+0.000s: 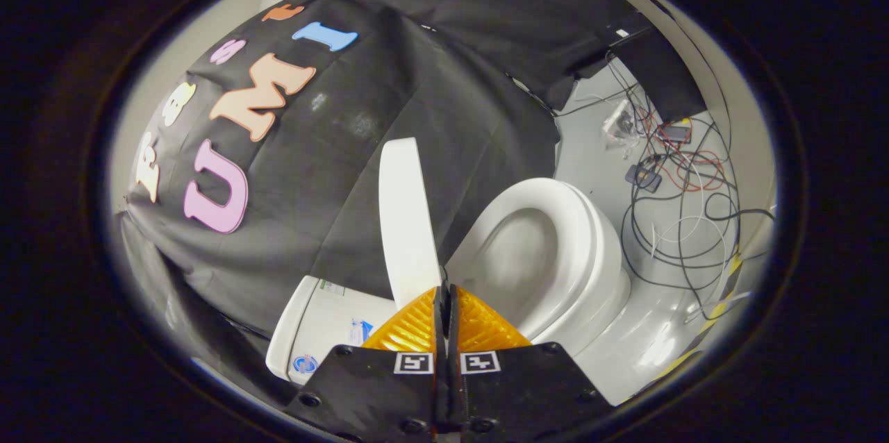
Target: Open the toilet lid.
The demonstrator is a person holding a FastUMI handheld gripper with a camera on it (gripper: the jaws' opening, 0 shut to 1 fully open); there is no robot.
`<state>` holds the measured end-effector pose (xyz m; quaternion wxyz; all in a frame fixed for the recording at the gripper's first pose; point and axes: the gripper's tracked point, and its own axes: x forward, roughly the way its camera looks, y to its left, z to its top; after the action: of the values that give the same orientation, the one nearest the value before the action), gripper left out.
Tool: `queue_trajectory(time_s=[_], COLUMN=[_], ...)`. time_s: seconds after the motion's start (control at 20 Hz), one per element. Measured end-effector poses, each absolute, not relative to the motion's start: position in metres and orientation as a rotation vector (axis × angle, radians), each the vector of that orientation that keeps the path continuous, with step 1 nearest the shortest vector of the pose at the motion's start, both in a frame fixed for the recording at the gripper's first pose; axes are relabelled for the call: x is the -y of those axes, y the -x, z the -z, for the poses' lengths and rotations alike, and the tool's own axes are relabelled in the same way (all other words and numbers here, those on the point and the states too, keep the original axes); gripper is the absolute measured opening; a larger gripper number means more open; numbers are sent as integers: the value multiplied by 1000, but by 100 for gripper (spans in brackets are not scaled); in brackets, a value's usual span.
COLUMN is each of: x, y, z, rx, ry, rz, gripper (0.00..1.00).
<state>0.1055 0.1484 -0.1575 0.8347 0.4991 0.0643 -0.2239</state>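
Tool: tool has its two fingers drawn nearly together, only a thin slit between them, pinching the lower edge of the toilet lid.
Grip: both fingers look to be pressing on the lid's thin edge, one on each face; the bite seems shallow, right at the rim.
Lid position: raised, standing about upright and seen edge-on, rising from the fingertips towards the black cloth wall.
Seat and bowl: seat ring lies flat on the bowl, just beside the lid and to the right of the fingers, fully uncovered.
Cistern: tank sits behind and left of the fingers, close under the lid's back face.
Stage: my read is the lift is nearly done; what remains is leaning the lid back to rest against the tank.
How to do it well: follow the hinge's arc rather than pushing straight, keep the pinch firm until the lid passes upright, then let it settle gently before releasing.
Risk: with so shallow a hold the smooth plastic could slip and drop back on the seat.
Floor: loose cables lie on the floor beyond the bowl, well apart from the work.
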Motion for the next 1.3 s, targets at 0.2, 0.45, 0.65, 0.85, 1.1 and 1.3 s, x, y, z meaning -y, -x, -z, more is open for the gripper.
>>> queue_trajectory(time_s=[0.2, 0.45, 0.65, 0.85, 1.1, 1.3], x=[-157, -166, -176, -186, -193, -204], y=[-110, -113, -118, -123, -126, -133], z=[143, 131, 117, 107, 99, 88], rx=[-127, -112, -109, -117, -142, -172], ry=[-1021, -987, -939, -887, -793, -689], rz=[476, 482, 473, 466, 464, 457], gripper=[0, 0, 0, 0, 0, 0])
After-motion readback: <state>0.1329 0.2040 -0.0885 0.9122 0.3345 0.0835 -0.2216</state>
